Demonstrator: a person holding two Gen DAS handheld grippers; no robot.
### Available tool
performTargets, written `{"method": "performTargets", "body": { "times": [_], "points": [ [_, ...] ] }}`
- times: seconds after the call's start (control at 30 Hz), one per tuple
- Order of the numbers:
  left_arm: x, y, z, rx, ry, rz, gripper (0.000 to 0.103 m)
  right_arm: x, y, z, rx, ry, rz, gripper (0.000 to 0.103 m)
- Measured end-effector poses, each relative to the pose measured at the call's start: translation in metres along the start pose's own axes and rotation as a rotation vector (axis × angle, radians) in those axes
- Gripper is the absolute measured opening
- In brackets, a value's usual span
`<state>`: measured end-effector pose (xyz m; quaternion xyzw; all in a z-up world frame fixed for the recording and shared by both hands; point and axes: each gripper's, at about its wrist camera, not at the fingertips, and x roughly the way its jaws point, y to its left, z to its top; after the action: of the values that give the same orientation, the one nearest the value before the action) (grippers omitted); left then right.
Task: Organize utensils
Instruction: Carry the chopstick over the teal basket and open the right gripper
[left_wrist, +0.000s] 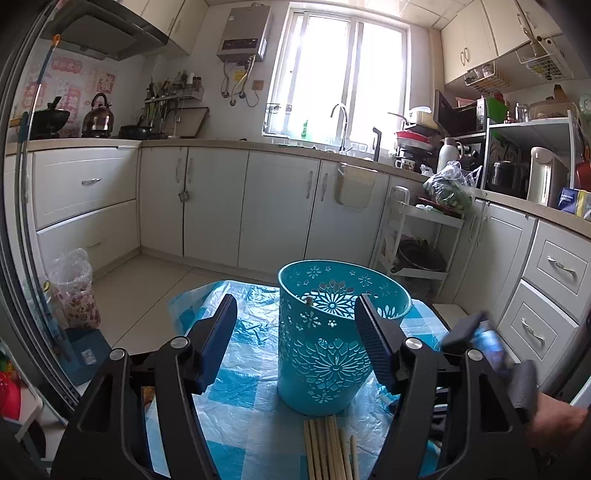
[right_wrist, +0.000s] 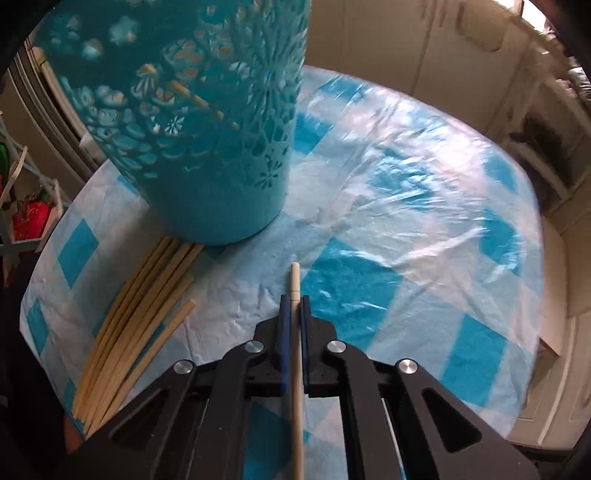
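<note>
**Chopsticks going into the teal holder, one at a time**

Chopsticks (right_wrist: 133, 325) lying loose in a bundle on the checked plastic cover (right_wrist: 424, 229) of the bench, ends just beside the base of the teal cut-out holder (left_wrist: 325, 332); one pale stick already showing through the cut-outs inside it.

Starting at the left: left gripper (left_wrist: 295, 332) spread wide and opening a little, pointing slightly downward, pads apart on either side of the upright holder, not pressing it. Probably bracketing the holder to steady it.

Moving right: right gripper (right_wrist: 294, 325) pressed together, pinching a single white chopstick (right_wrist: 295, 284) lengthwise, tip poking out past the pads, angled steeply down over the cover and clear of the bundle. Blurred at the right edge of the left view, with a hand (left_wrist: 554, 421) behind it.

Step in hand, by the look of it: carrying one picked stick toward the holder. Next move calling for lifting above the rim, tipping the stick upright, releasing over the opening without knocking the holder.
</note>
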<state>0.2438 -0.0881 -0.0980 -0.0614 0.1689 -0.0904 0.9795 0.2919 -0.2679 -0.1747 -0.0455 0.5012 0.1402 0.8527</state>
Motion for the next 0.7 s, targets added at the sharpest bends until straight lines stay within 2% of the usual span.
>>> {"method": "performTargets", "body": {
  "times": [0.07,0.1,0.2,0.3,0.37,0.4,0.47,0.57,0.63,0.7],
  "points": [
    [-0.002,0.004,0.001,-0.014,-0.009,0.011,0.063,-0.044,-0.003,0.001,0.091,-0.211,0.051,0.006],
    [-0.004,0.006,0.002,-0.028,-0.015,0.019,0.063,-0.082,-0.004,0.001,0.149,-0.416,0.112,0.006],
    [-0.007,0.010,0.006,-0.061,-0.033,0.036,0.064,-0.155,-0.005,0.000,0.260,-0.903,0.215,0.006],
    [-0.017,0.013,0.012,-0.092,-0.087,0.068,0.064,-0.182,-0.002,0.006,0.338,-1.228,0.255,0.006],
    [-0.023,0.015,0.016,-0.099,-0.115,0.086,0.064,-0.176,-0.003,0.022,0.407,-1.335,0.294,0.006],
    [-0.026,0.017,0.018,-0.106,-0.128,0.094,0.065,-0.170,-0.003,0.029,0.446,-1.368,0.285,0.006],
    [-0.030,0.022,0.022,-0.119,-0.146,0.105,0.066,-0.163,-0.005,0.036,0.472,-1.382,0.258,0.006],
    [-0.032,0.028,0.027,-0.120,-0.159,0.117,0.067,-0.133,-0.008,0.049,0.497,-1.318,0.201,0.006],
    [-0.030,0.032,0.027,-0.119,-0.154,0.123,0.067,-0.133,-0.004,0.028,0.502,-1.263,0.173,0.006],
    [-0.027,0.035,0.025,-0.126,-0.143,0.127,0.067,-0.120,-0.002,0.024,0.494,-1.190,0.152,0.006]
  ]
}}
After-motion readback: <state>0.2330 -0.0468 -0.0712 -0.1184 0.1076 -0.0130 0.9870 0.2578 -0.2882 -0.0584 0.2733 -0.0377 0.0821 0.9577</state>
